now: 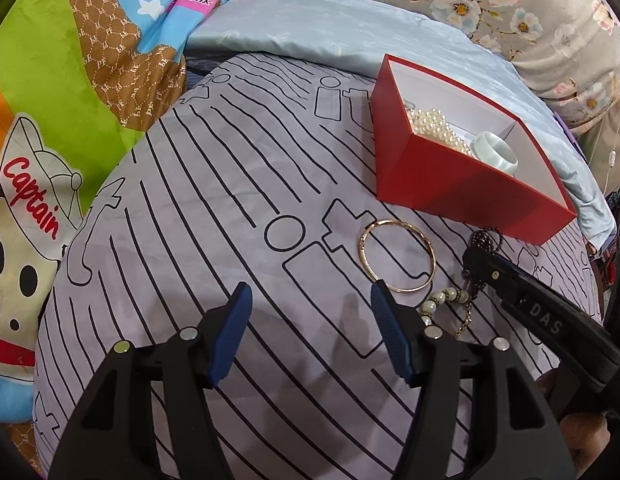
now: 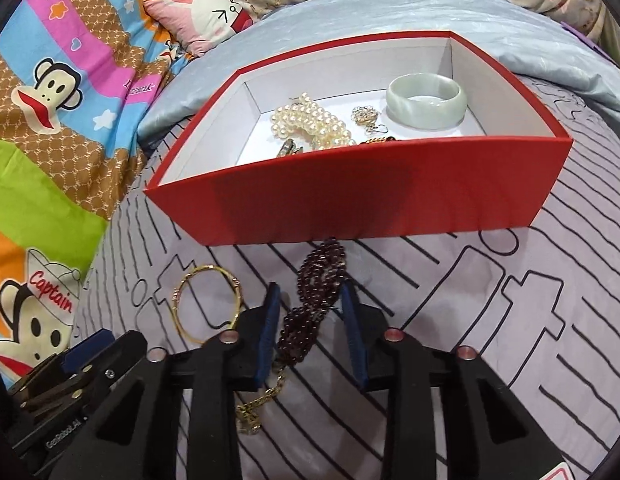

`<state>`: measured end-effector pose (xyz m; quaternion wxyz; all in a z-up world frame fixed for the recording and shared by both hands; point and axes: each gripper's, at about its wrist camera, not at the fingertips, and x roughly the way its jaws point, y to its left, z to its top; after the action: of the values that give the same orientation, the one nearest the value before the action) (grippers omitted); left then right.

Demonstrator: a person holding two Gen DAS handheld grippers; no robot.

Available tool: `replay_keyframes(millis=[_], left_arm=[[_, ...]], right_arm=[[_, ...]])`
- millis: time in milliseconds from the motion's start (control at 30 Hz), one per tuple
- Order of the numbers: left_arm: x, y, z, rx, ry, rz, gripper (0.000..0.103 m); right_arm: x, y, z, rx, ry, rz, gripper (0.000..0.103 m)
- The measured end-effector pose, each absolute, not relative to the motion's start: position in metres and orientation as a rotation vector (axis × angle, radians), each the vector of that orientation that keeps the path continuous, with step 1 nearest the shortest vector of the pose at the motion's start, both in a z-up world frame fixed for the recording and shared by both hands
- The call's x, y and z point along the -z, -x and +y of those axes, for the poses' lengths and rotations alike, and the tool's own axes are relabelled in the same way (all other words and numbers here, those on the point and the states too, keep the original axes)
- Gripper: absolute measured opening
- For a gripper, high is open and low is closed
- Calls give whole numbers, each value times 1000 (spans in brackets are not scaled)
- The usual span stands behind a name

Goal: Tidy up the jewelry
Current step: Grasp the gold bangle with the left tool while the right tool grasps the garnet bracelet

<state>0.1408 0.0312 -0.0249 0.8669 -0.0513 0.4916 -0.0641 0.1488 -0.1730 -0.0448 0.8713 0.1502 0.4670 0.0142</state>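
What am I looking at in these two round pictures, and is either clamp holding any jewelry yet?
Each picture comes from a camera on a hand-held clamp, looking along its blue-padded fingers. The left gripper stands open over the striped cover, empty. The right gripper straddles a dark beaded necklace, but gaps show beside the pads, so nothing is gripped yet. A gold bangle lies nearby. The red box already holds pearls and a pale green bangle.

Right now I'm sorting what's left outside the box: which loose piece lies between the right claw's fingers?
The dark purple beaded strand, twisted and trailing a gold chain. The thin gold bangle lies to the side of the right claw, outside its fingers.
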Motion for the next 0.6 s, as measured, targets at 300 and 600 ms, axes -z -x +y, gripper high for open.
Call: replay_keyframes(millis=[300, 600], left_arm=[[30, -151, 17, 191, 141, 1050, 59], [40, -168, -10, 194, 82, 1022, 40]], right_arm=[[36, -127, -190, -9, -294, 961, 4], [37, -107, -203, -11, -304, 976, 3]])
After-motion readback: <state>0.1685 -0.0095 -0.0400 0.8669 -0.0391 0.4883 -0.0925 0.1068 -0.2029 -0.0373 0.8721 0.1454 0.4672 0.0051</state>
